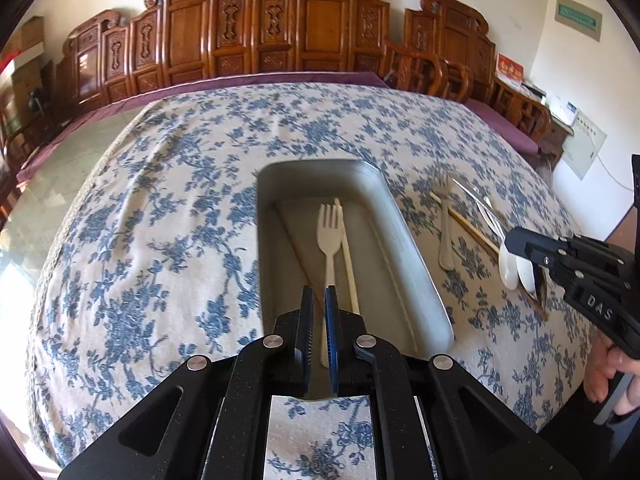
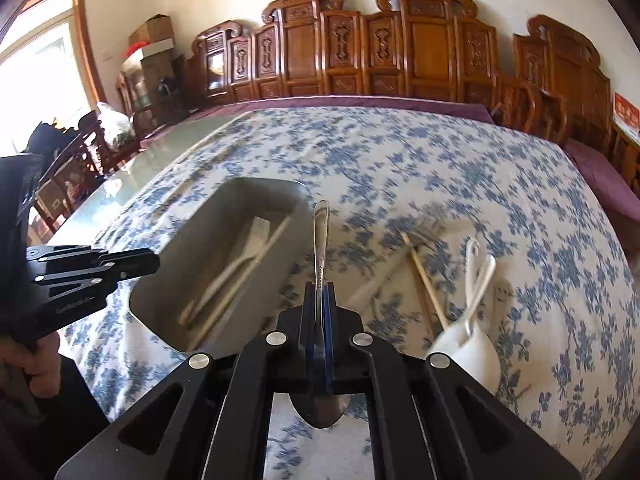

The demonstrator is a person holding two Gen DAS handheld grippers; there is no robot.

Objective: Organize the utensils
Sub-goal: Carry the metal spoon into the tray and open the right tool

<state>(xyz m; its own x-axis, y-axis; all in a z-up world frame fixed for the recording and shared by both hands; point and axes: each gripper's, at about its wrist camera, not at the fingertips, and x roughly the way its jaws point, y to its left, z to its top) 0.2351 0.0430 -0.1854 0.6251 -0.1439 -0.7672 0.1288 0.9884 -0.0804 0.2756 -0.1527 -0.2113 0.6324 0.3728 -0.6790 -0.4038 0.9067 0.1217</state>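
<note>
Our right gripper (image 2: 319,292) clasps a metal spoon (image 2: 321,236) at frame centre, while our left gripper (image 1: 319,296) is clenched empty above the tray (image 1: 404,240).

Left wrist view: looking steeply down along its fingers, close above metal tray (image 1: 404,240) at 12 o'clock. Right wrist view: similar tilt, tray (image 2: 224,240) at 10 o'clock. Shared: tray, floral tablecloth (image 1: 160,200), carved wooden screen (image 2: 400,48).

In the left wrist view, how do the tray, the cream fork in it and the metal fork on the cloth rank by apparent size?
1. tray
2. cream fork
3. metal fork, though it lies farther away, so the forks' order is unsure.
</note>
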